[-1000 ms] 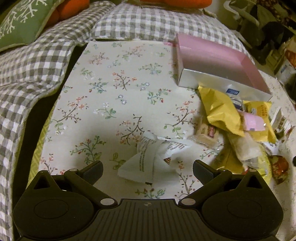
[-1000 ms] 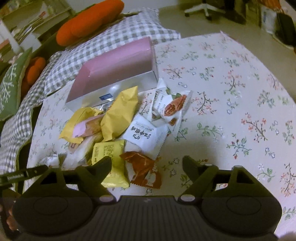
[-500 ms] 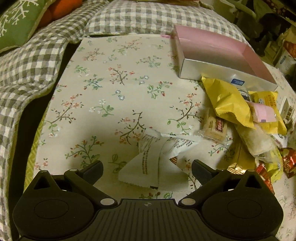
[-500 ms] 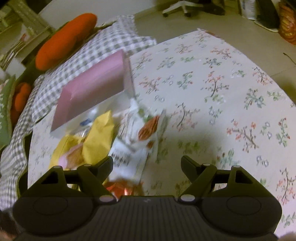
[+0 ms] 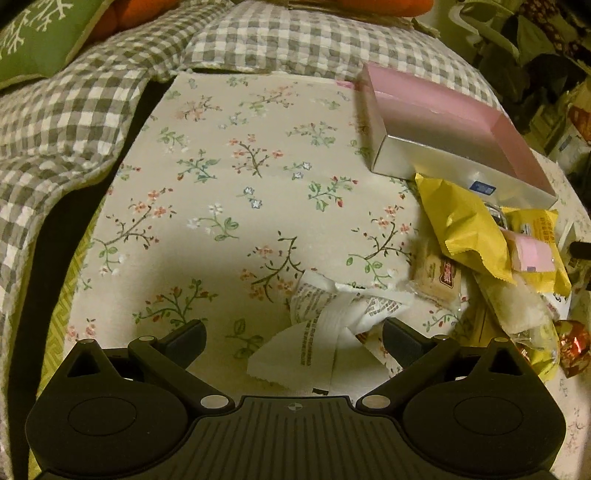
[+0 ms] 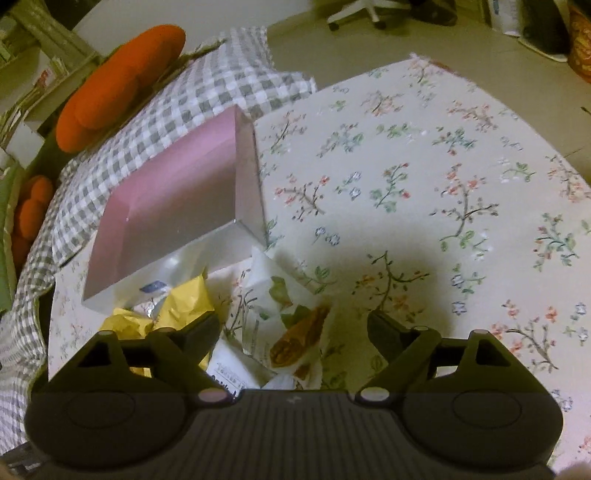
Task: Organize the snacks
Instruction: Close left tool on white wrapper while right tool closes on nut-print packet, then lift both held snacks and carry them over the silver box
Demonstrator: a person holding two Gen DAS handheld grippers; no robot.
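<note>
A pink-lined silver box [image 5: 454, 144] stands open on the floral tablecloth [image 5: 229, 192]; it also shows in the right wrist view [image 6: 177, 206]. A pile of snack packets lies in front of it: yellow packets [image 5: 465, 225], a pink one [image 5: 532, 254] and a small biscuit pack [image 5: 439, 277]. My left gripper [image 5: 293, 336] is open, with white printed packets [image 5: 332, 332] lying between its fingers. My right gripper [image 6: 291, 328] is open over a white packet with a walnut picture [image 6: 295, 332]; yellow packets [image 6: 184, 306] lie by its left finger.
Checked grey cushions [image 5: 74, 122] border the table at the left and back. A green pillow [image 5: 33, 33] and orange pillows [image 6: 118, 85] lie behind them. An office chair base [image 6: 354, 14] stands on the floor beyond the table.
My right gripper has moved forward and lower over the pile, towards the box; the walnut packet now sits between its fingers. My left gripper has closed in slightly on the white packets.
</note>
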